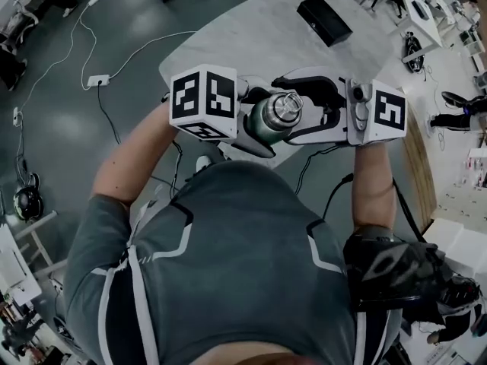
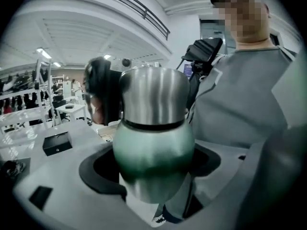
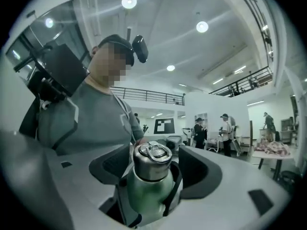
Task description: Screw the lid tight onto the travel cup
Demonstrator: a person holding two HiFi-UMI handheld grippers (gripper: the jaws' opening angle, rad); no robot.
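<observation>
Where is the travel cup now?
Head view, centre: the travel cup is gripped by the left gripper, its lid between the right gripper's open jaws.

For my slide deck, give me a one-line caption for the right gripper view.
Right claw open around the steel lid of the green travel cup, person in grey behind.

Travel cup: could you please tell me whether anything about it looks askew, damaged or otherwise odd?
Nothing stands out: the lid sits square on the travel cup, with no dent or spill visible; the left gripper holds the body.
</observation>
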